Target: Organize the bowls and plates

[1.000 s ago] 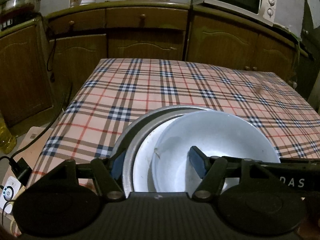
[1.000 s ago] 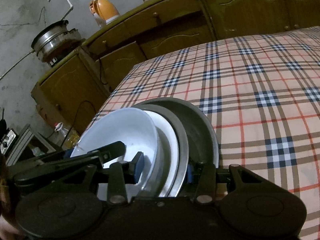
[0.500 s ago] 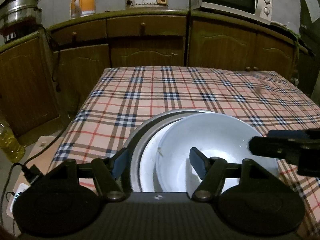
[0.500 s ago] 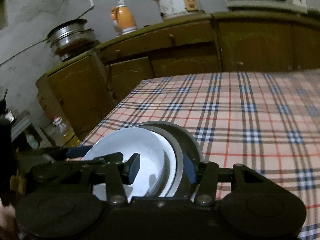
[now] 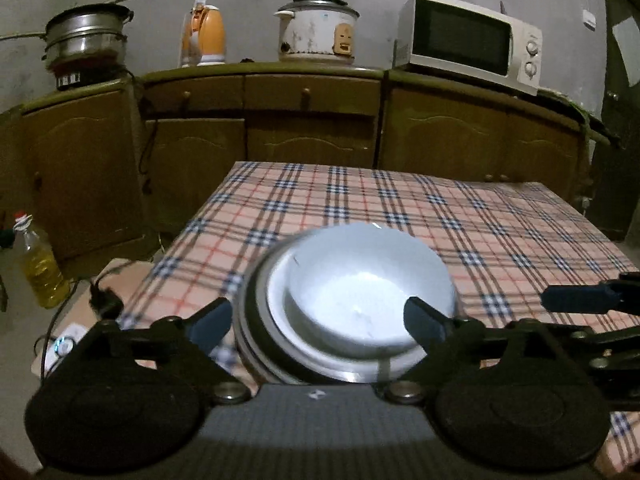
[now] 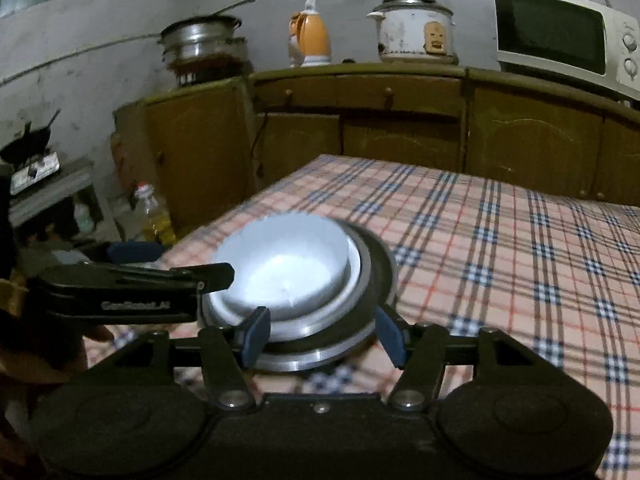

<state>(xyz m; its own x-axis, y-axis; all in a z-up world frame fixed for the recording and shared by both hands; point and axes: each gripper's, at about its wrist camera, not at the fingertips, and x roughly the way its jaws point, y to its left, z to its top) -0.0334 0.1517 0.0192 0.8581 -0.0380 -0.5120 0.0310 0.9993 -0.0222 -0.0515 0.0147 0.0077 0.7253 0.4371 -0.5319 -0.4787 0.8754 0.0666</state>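
Observation:
A white bowl (image 5: 360, 288) sits nested on a white plate (image 5: 276, 300) and a steel dish (image 5: 248, 320), stacked on the plaid table (image 5: 360, 200). My left gripper (image 5: 318, 320) is open, its jaws spread on either side of the stack and pulled back from it. In the right wrist view the same bowl (image 6: 284, 256) tops the plate (image 6: 352, 276) and steel dish (image 6: 380, 276). My right gripper (image 6: 322, 332) is open just in front of the stack's near rim. The left gripper's arm (image 6: 132, 292) shows at left.
Wooden cabinets (image 5: 312, 120) run behind the table, carrying a steel pot (image 5: 86, 40), an orange kettle (image 5: 204, 36), a rice cooker (image 5: 318, 32) and a microwave (image 5: 468, 40). An oil bottle (image 5: 40, 264) and a power strip (image 5: 64, 344) are on the floor at left.
Both grippers have drawn back and risen from the stack, so more of the room shows. The stack now lies flat on the table instead of tilted between the jaws.

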